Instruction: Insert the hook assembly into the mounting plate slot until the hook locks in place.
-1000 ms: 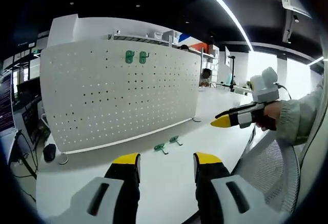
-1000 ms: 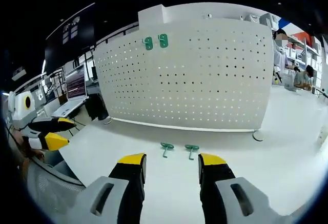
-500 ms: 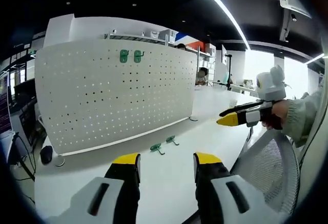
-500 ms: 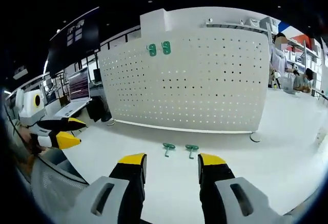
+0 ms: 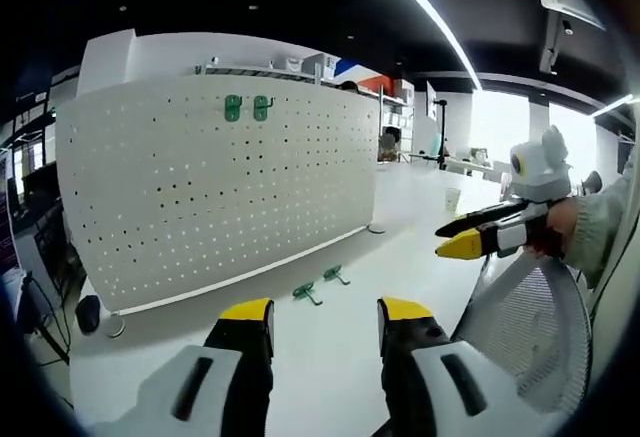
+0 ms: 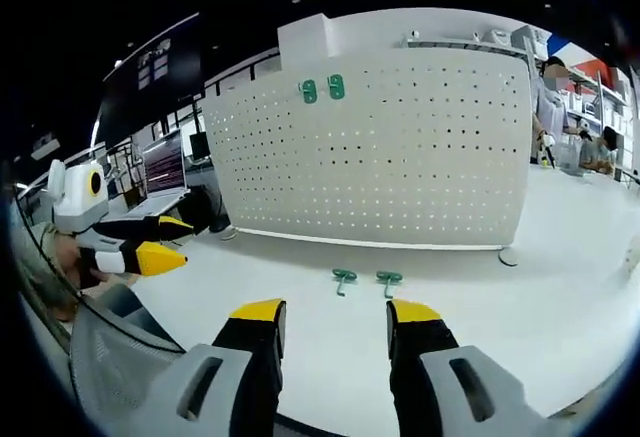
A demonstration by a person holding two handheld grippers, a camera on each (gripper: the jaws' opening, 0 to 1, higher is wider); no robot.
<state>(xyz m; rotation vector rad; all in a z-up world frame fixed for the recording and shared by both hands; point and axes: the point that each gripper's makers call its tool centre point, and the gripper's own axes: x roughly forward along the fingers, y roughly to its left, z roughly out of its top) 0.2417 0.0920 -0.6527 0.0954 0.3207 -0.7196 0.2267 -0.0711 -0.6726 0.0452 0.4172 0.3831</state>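
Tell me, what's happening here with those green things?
A person holds a claw in each hand, and both are open and empty. The left claw and right claw hover over a white table, near two green hooks lying in front of a white pegboard. Two more green hooks already hang near the top of the board. Nothing has been picked up yet.

Both views are bright on the white counter (image 5: 330, 347) and dim toward the dark ceiling, where a long light strip (image 5: 425, 12) glares (windows at far right are blown out). Fisheye bending curves the pegboard (image 6: 380, 157) edges; soft shadows lie beneath it.
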